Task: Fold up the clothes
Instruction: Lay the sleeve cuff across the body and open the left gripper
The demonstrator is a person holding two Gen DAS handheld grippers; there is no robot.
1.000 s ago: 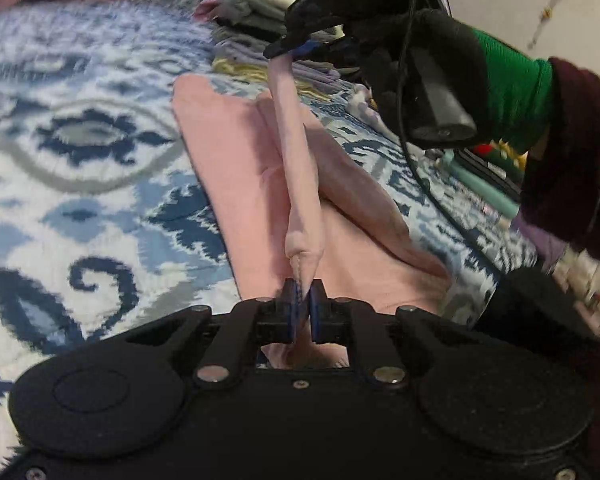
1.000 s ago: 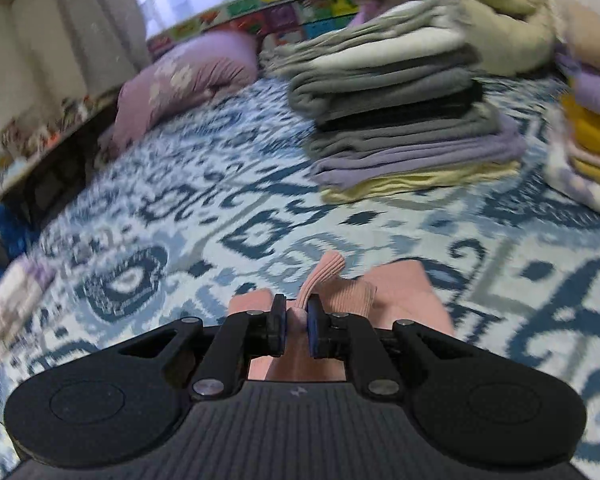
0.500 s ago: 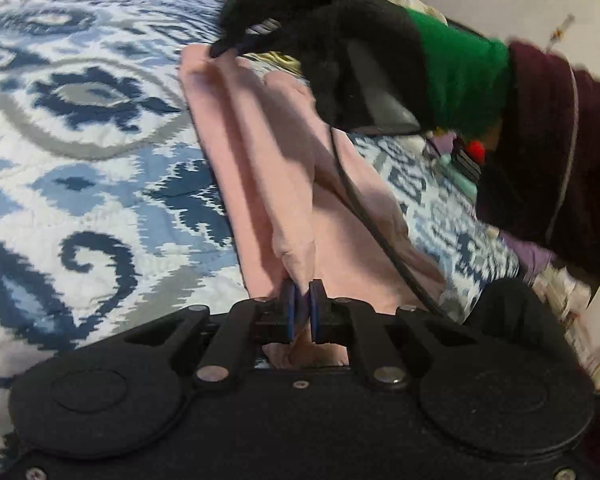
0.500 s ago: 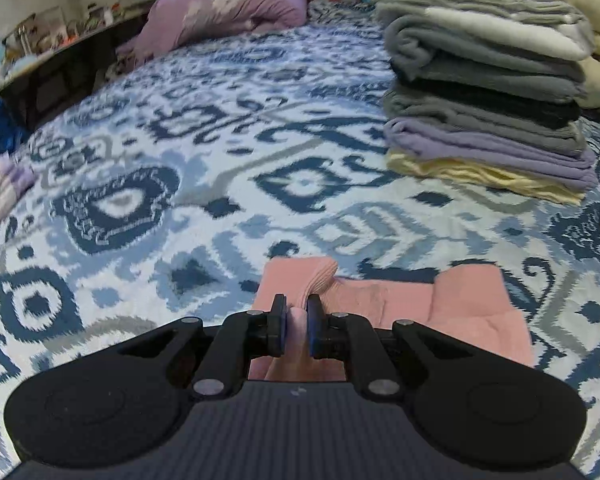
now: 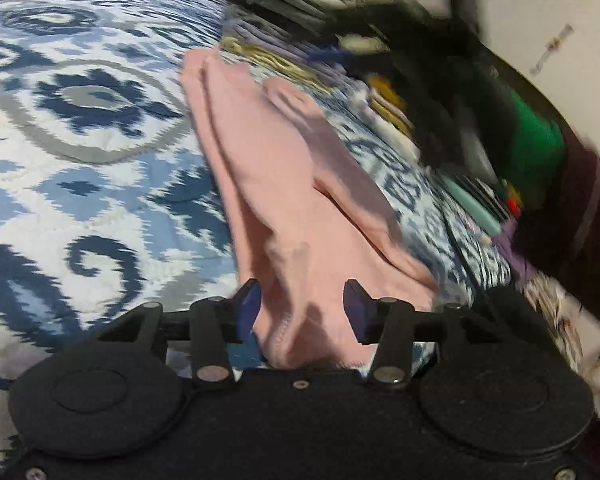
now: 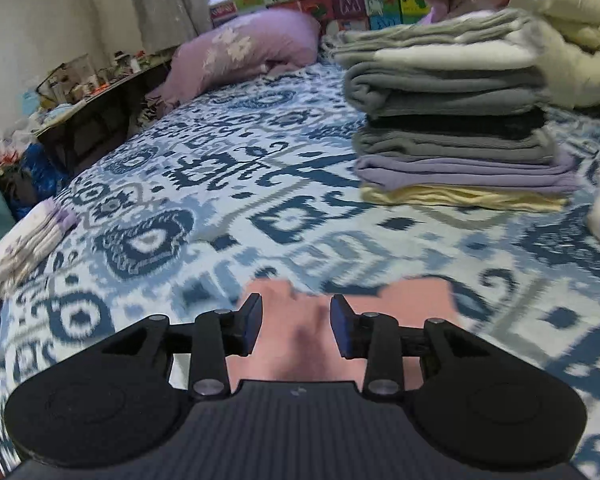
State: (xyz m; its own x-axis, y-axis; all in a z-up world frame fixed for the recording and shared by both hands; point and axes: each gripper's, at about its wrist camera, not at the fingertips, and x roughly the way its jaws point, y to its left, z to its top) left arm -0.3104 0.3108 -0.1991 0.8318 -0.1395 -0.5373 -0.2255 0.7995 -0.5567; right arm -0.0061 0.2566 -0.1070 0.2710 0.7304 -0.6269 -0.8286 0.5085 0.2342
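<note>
Pink garment (image 5: 284,184) flat on bed (image 5: 80,152); long axis runs near-to-far | left hand-held gripper (image 5: 302,307) over near end, right hand-held gripper (image 6: 296,322) over far end; both just opened, cloth between jaws, unpinched

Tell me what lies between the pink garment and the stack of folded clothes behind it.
In the right wrist view, only bare patterned bedspread lies between the pink garment and the stack of folded clothes.

Purple pillow (image 6: 244,50) on patterned bedspread (image 6: 204,208)
</note>
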